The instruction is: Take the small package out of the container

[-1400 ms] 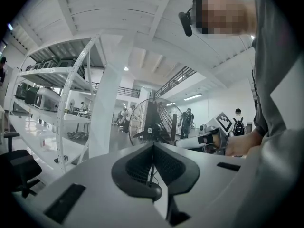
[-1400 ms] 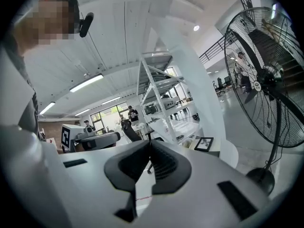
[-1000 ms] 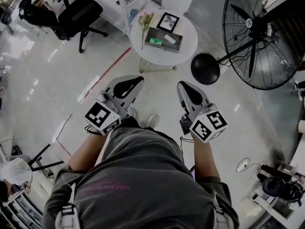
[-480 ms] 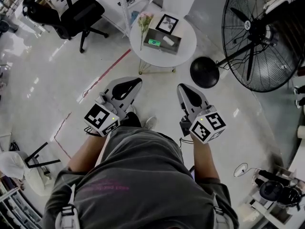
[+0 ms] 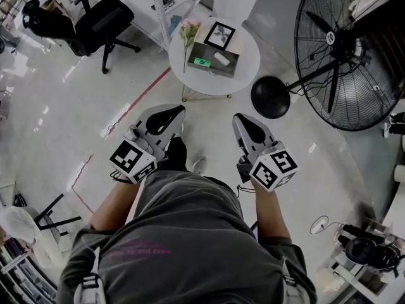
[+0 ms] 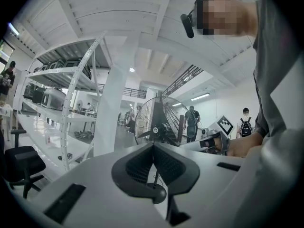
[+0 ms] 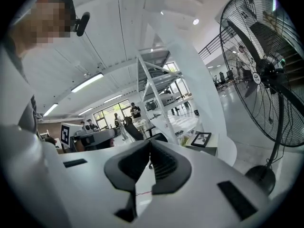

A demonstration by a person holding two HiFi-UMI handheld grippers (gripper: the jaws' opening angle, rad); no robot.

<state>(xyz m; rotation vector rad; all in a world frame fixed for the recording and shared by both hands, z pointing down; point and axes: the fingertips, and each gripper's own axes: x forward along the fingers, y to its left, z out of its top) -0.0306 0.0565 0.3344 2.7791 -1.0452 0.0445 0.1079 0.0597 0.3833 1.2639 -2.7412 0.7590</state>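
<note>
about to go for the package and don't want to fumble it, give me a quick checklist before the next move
1. Left gripper empty: ok, jaws together, nothing between them.
2. Right gripper empty: ok, same.
3. Jaws opened for a grab: not ok, both are shut.
4. Small green package visible in the open grey box: ok.
5. Grippers at the round white table: not ok, floor lies between.
6. Room beside the large black pedestal fan: cannot tell.
</note>
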